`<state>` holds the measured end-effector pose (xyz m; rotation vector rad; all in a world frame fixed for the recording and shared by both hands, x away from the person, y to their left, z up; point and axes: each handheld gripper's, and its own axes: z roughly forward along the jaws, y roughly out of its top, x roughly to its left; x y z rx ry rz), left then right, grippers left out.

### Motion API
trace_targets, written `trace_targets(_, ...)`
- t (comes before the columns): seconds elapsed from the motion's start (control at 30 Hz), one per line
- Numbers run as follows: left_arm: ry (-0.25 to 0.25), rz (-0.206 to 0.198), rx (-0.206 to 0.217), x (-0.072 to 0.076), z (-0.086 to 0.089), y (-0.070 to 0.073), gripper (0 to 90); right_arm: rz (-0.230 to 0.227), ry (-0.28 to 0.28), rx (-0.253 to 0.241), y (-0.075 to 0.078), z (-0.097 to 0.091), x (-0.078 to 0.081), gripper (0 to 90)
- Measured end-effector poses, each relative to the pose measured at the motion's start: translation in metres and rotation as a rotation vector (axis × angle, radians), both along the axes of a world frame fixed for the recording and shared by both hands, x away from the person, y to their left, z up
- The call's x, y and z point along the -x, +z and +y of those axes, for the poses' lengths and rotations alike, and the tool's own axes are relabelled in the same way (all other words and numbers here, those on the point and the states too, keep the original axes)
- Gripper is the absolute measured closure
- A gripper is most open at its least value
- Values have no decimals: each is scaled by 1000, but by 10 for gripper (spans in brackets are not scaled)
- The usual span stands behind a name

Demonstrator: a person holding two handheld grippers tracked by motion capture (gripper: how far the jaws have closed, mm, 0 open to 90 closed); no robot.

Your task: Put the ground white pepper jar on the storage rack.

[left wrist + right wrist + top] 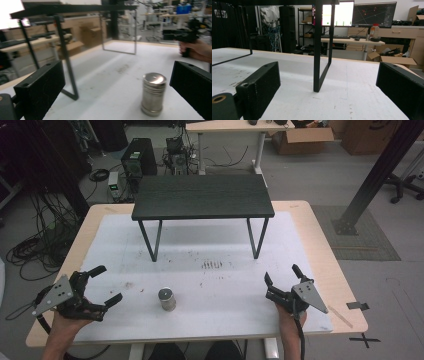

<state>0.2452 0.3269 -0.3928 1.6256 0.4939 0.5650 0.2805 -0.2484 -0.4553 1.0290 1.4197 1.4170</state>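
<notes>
1. Can (167, 299): a small metal cylinder that stands upright on the white mat, near the bench's (320, 245) near edge and somewhat left of the middle. Nothing touches it.
2. Left hand-held gripper (100, 285): jaws spread wide, holding nothing. It sits near the near-left corner, apart from the can and aimed toward it. In the left gripper view the can (153, 93) falls between the two jaws but farther out. Judgement: this is a lined-up approach, with the jaws opened beforehand to pass either side of the can.
3. Right hand-held gripper (281, 277): jaws also spread, empty, near the near-right corner and well apart from the can. Its own view looks toward a leg of the stand (321, 50), not the can. Judgement: it is parked and out of the way.
4. Stand (202, 196): a black table-like frame on the far half of the bench, with open space beneath its top. Possibly the destination; I cannot confirm this.
5. Can axis: the long axis is vertical, the flat shiny top faces up and the ribbed side wall faces the left jaws. Judgement: a side pinch suits this pose.
</notes>
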Motion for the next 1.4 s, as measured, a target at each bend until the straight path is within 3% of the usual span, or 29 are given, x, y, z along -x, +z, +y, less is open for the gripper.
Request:
trace_targets(0.2,-99,49,-61,-3,-16,-3,5,-2,0,-2,0,0,0,50)
trace_targets(0.57,-181,151,-118,-11,-50,-13,6,-6,2,-2,0,0,1,50)
trace_targets(1.07,-179,231,-185,-22,-89,-27,28,-5,4,-2,0,0,1,49)
trace_targets(1.1,-177,238,-207,-23,-95,-30,36,-4,4,-2,0,0,1,49)
trace_targets(1.4,-177,280,-242,-28,-107,-37,77,-4,3,-2,0,0,1,49)
